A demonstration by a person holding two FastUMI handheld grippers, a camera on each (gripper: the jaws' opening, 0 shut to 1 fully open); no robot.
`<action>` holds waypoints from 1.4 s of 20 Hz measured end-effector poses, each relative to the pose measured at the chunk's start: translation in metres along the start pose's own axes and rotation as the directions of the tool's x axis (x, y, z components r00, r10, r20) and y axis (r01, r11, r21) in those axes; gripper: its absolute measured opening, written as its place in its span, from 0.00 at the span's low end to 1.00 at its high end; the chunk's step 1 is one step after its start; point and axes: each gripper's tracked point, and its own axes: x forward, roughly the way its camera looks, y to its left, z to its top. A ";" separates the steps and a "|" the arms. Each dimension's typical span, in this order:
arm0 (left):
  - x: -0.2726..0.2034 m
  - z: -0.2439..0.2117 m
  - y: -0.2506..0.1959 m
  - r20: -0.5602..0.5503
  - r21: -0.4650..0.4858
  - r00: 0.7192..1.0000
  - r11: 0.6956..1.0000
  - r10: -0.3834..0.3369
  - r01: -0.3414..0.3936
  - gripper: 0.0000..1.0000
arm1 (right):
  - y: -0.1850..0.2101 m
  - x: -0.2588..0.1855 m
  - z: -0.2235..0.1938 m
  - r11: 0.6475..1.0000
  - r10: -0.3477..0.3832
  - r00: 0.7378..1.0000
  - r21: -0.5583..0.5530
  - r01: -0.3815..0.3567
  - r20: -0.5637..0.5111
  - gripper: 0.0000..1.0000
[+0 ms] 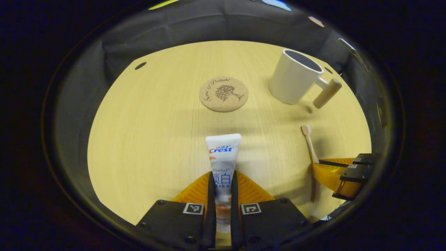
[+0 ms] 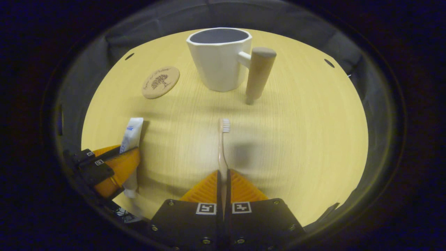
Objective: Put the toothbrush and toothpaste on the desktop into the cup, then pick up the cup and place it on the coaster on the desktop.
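In the left gripper view, the left gripper [image 1: 222,181] is pinching the toothpaste [image 1: 223,157]: both fingers [image 1: 211,195] are pressing against the sides of the tube, whose flat crimped end is sticking out ahead of the fingertips over the bench [image 1: 146,139]. Farther ahead of the fingers, the cork coaster [image 1: 223,94] is lying flat on the bench, and ahead and to their right the white cup [image 1: 295,77] is standing upright with its wooden handle pointing right.

In the right gripper view, the right gripper [image 2: 223,179] is pinching the toothbrush [image 2: 222,146] by its handle, the fingers [image 2: 230,188] closing on it from both sides, and the bristled head is reaching forward beyond the fingertips. The cup is standing straight ahead of these fingers, well apart from the brush head, with the coaster ahead and to the left.
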 end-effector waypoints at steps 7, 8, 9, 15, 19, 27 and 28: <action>-0.013 0.004 0.013 0.029 -0.018 0.999 1.000 0.014 -0.014 0.24 | 0.007 -0.055 0.023 0.998 0.051 0.991 0.014 -0.053 0.126 0.02; -0.014 0.005 0.014 0.034 -0.021 0.999 1.000 0.014 -0.013 0.23 | 0.009 -0.065 0.028 0.998 0.058 0.987 0.011 -0.061 0.149 0.02; -0.016 0.006 0.016 0.040 -0.025 0.999 1.000 0.013 -0.012 0.24 | 0.010 -0.074 0.034 0.998 0.067 0.983 0.010 -0.069 0.173 0.02; -0.022 0.004 0.022 0.044 -0.043 0.999 0.999 0.015 -0.013 0.24 | 0.018 -0.116 0.083 0.991 0.112 0.947 0.040 -0.130 0.302 0.02; -0.028 0.003 0.027 0.049 -0.054 0.999 0.998 0.014 -0.012 0.24 | 0.012 -0.127 0.126 0.987 0.106 0.924 0.075 -0.143 0.368 0.02; -0.039 -0.004 0.042 0.038 -0.073 0.999 0.997 0.015 -0.012 0.24 | 0.009 -0.127 0.207 0.976 0.081 0.883 0.142 -0.164 0.461 0.02; -0.039 -0.006 0.043 0.036 -0.075 0.999 0.997 0.015 -0.012 0.24 | 0.009 -0.124 0.215 0.974 0.078 0.883 0.154 -0.166 0.463 0.02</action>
